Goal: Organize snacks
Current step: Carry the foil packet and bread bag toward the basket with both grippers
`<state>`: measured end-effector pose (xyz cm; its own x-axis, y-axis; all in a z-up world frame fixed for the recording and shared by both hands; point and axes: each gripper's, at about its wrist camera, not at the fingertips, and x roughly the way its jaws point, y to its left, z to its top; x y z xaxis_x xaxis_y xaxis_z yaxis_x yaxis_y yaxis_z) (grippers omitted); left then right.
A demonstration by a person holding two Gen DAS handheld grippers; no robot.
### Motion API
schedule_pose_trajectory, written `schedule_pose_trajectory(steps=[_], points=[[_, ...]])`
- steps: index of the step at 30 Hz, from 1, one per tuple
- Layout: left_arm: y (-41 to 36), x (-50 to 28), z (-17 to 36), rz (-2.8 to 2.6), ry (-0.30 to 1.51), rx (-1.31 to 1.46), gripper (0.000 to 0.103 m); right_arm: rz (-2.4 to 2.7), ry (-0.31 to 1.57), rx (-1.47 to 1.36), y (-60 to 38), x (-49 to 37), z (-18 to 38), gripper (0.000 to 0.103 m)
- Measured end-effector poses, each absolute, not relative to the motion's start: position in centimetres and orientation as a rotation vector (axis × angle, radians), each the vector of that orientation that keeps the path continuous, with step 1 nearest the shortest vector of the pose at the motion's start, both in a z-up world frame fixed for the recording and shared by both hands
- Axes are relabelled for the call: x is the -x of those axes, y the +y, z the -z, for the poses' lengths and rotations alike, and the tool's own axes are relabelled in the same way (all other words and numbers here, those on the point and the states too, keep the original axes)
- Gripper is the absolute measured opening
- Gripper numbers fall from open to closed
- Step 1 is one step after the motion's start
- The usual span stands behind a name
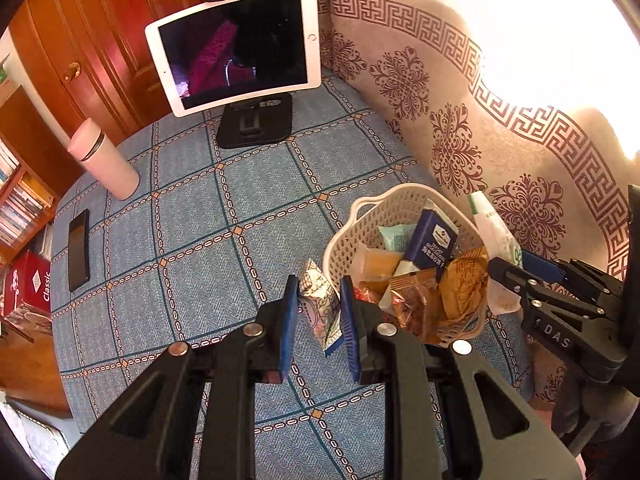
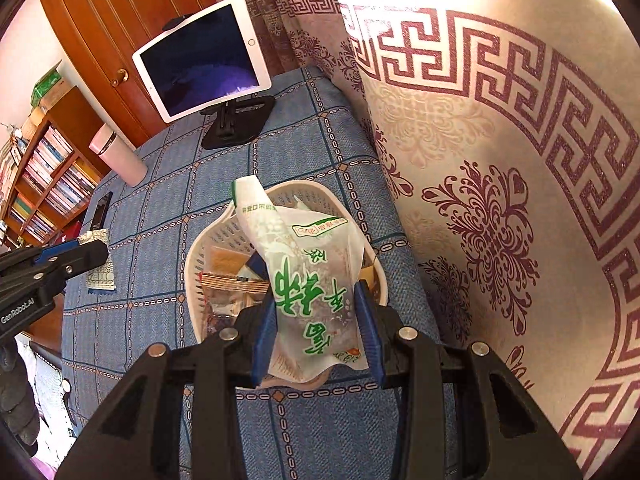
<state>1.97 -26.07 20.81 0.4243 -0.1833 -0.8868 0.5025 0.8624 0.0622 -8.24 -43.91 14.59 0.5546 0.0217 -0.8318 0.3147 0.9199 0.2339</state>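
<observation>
My left gripper [image 1: 320, 320] is shut on a small patterned snack packet [image 1: 318, 300], held just left of a white plastic basket [image 1: 384, 197] on the blue checked tablecloth. The basket holds several snacks, among them a dark blue carton [image 1: 430, 240] and orange-brown wrappers [image 1: 460, 284]. My right gripper [image 2: 316, 332] is shut on a white bag with green characters [image 2: 304, 276], which hangs over the basket [image 2: 192, 258]. In the left wrist view the right gripper [image 1: 508, 265] sits at the basket's right rim with that bag [image 1: 494, 228]. In the right wrist view the left gripper [image 2: 94, 254] and its packet [image 2: 100, 274] show at the left.
A white tablet [image 1: 234, 46] on a black stand is at the table's far side. A pink flask [image 1: 104, 158] and a black phone [image 1: 78, 250] are on the left. A patterned curtain [image 1: 500, 132] hangs close on the right. A bookshelf [image 2: 48, 176] stands beyond the table's left edge.
</observation>
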Motion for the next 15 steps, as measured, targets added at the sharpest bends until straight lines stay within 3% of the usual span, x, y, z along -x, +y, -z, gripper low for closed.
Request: schedule_pose_trajectory(steps=[13,15], points=[[-31.5,-2.2,-21.7,0.395,1.134,-0.377,0.021,0.104,0.956,-0.407,-46.2,8.4,-12.3,0.038],[-31.9,-2.5,-21.4,0.380,1.158,-0.365,0.021,0.088,0.951,-0.391,-46.0,8.4,-12.4,0.043]])
